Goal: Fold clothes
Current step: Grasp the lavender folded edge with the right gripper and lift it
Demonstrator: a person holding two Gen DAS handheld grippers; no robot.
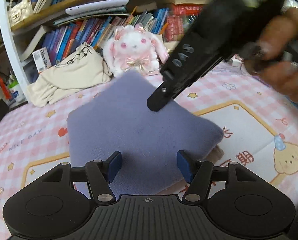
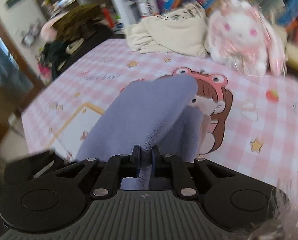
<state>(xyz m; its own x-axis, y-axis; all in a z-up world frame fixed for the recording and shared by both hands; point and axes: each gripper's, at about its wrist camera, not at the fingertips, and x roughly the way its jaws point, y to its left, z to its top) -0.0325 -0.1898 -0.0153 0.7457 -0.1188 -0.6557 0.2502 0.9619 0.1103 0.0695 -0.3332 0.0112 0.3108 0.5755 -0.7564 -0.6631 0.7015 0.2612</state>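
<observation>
Risk, slip: the right gripper (image 2: 144, 156) pinches only a thin ridge of the cloth (image 2: 149, 110); a quick pull could draw the edge out and drop the fold.
Risk, bunching: the cloth looks thick and plush, so the lifted flap may sag or roll and land crooked.
Risk, drag: nothing pins the far side, so a pull could slide the whole piece across the sheet (image 2: 259, 120).
Risk, snag: the left gripper (image 1: 149, 166) hangs just over the near edge and could catch the pile if it drops unaimed.
Right gripper: jaws nearly closed, clamped on a fold of cloth between the pads; in the left view its tip sits at the cloth's upper part.
Left gripper: jaws about half apart, nothing between them.
Cloth: lavender, folded into a rough square (image 1: 141, 124) on the pink checked sheet (image 1: 239, 92), mid-bed, well short of the plush rabbit (image 1: 135, 48).
Cloth to left gripper: directly ahead and beneath the fingers, its near edge under them.
</observation>
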